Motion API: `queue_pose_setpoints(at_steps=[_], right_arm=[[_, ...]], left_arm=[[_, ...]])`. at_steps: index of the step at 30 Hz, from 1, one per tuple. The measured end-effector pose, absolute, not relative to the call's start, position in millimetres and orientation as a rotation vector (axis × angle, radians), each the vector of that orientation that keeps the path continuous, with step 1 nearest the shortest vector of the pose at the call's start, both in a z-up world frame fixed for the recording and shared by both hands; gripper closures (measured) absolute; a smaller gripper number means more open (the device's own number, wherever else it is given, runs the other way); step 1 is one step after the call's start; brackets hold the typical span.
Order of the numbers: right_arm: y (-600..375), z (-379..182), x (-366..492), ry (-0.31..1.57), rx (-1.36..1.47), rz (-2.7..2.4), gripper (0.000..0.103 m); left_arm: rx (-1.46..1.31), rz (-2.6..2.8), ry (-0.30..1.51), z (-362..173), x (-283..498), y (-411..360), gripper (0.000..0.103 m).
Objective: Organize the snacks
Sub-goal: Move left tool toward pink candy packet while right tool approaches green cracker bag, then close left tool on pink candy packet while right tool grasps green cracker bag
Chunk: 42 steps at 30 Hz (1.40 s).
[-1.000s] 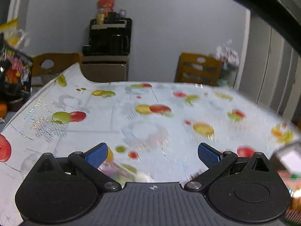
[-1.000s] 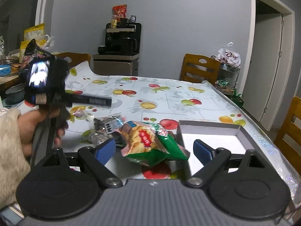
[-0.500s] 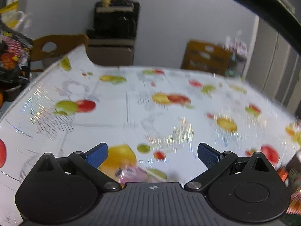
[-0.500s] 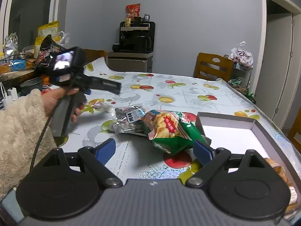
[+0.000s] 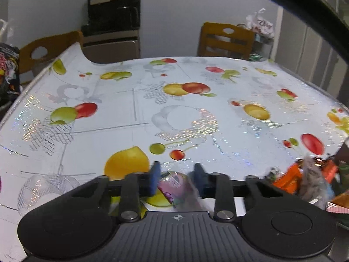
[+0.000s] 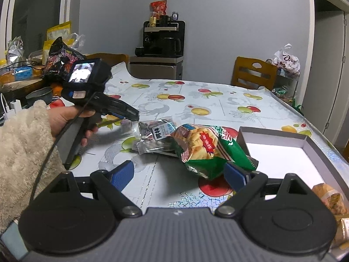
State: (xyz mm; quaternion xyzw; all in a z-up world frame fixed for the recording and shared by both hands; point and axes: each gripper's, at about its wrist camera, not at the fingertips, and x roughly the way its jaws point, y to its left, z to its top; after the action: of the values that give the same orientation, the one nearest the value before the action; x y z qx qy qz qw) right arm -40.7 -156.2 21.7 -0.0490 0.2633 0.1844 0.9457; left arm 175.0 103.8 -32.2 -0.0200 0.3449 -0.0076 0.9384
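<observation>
In the left wrist view my left gripper (image 5: 177, 178) hangs low over the fruit-print table (image 5: 174, 118). Its jaws are closing, and the blue pads press a small pink clear packet (image 5: 172, 185) from both sides. From the right wrist view, the left gripper (image 6: 130, 115) is held by a hand in a fuzzy sleeve (image 6: 24, 144), its tip at the left end of the snack pile. My right gripper (image 6: 181, 174) stands open above the table, nothing between its fingers. Just beyond it lie a green chips bag (image 6: 207, 146) and a clear packet of dark snacks (image 6: 154, 135).
A white open box (image 6: 283, 150) sits at the right, with a wrapped bread item (image 6: 329, 198) in its near corner. Orange wrappers (image 5: 288, 179) lie right of the left gripper. Wooden chairs (image 6: 253, 74) and a cabinet with a coffee machine (image 6: 162, 41) stand behind the table.
My left gripper dropped toward the table and its jaws went from wide open to shut on the small pink packet. The right gripper stayed open and barely moved.
</observation>
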Motion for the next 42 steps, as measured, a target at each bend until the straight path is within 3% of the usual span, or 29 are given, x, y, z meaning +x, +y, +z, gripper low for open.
queue_pose_setpoints(at_steps=[1,16,25,27,28,29,31,36,42], right_arm=[[-157.3,21.9,-41.2,0.534,-0.101,0.373,0.013],[-178.0,36.8,-66.6,0.499,-0.075,0.381,0.013],[-199.7,28.2,-72.5,0.494,0.019,0.408,0.013],[-197.5,26.3,-71.3,0.497,0.021,0.428,0.013],[-196.6,25.9,-70.5,0.497,0.024,0.44,0.013],[-195.8,25.5,-69.8,0.497,0.027,0.449,0.013],[-193.3,25.5,-67.8,0.501,0.038,0.463,0.013],[-191.5,24.4,-70.6,0.501,0.043,0.476,0.013],[-199.6,23.8,-73.5,0.508,0.039,0.453,0.013]], left_arm=[[-0.058,-0.044,0.712,-32.0,174.6,104.9,0.088],[-0.043,-0.202,0.762,-30.0,157.6,100.2,0.099],[0.09,-0.265,0.727,-15.7,64.7,76.9,0.1],[0.114,-0.244,0.695,-13.6,46.3,72.3,0.095],[0.114,-0.229,0.678,-12.4,39.5,72.1,0.087],[0.112,-0.21,0.66,-11.3,35.2,72.4,0.071],[0.105,-0.155,0.63,-9.3,33.7,73.7,0.052],[0.084,-0.086,0.642,-12.9,57.1,75.8,0.043],[0.048,-0.059,0.693,-32.1,74.7,74.7,0.043]])
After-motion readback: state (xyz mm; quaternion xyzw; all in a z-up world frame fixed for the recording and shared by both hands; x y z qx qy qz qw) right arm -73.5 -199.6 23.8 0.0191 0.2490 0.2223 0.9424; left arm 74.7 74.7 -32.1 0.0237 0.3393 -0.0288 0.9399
